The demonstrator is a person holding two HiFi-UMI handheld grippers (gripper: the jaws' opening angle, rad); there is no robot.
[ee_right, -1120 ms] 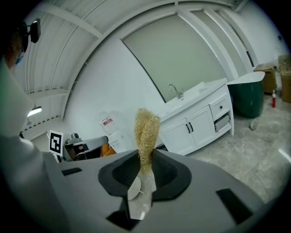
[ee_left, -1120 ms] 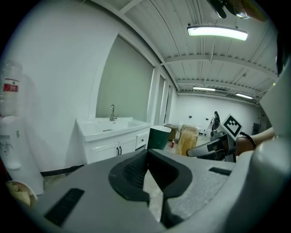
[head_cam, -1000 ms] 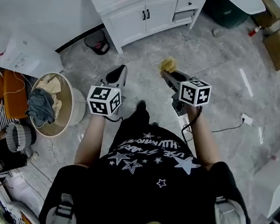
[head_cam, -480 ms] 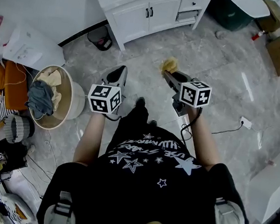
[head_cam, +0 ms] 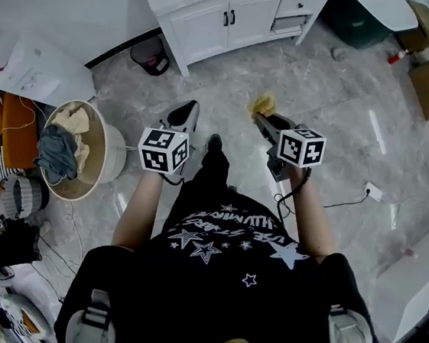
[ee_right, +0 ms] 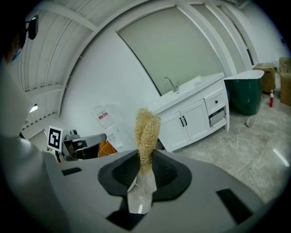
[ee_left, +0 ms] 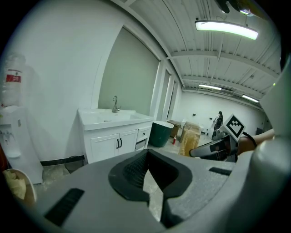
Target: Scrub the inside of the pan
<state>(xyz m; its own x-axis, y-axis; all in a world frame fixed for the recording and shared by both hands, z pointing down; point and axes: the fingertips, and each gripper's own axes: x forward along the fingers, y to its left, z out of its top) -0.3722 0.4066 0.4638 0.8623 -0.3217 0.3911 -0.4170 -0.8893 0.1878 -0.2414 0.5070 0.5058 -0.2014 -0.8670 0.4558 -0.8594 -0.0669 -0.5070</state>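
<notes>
Left gripper [head_cam: 186,113] — jaws together, nothing between | right gripper [head_cam: 261,118] — clamped on tan loofah scrubber [ee_right: 146,134]; both above grey floor [head_cam: 338,96], facing white sink cabinet [head_cam: 216,21]

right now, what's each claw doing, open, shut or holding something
Left claw: shut, nothing in it.
Right claw: shut on a yellow fibrous scrubber.

No text reads for sure. The person's black shirt [head_cam: 226,241] bears white letters, upside down and too blurred to read. Above the shirt, the left gripper [head_cam: 186,110] and the right gripper [head_cam: 260,117] carry only square markers.
</notes>
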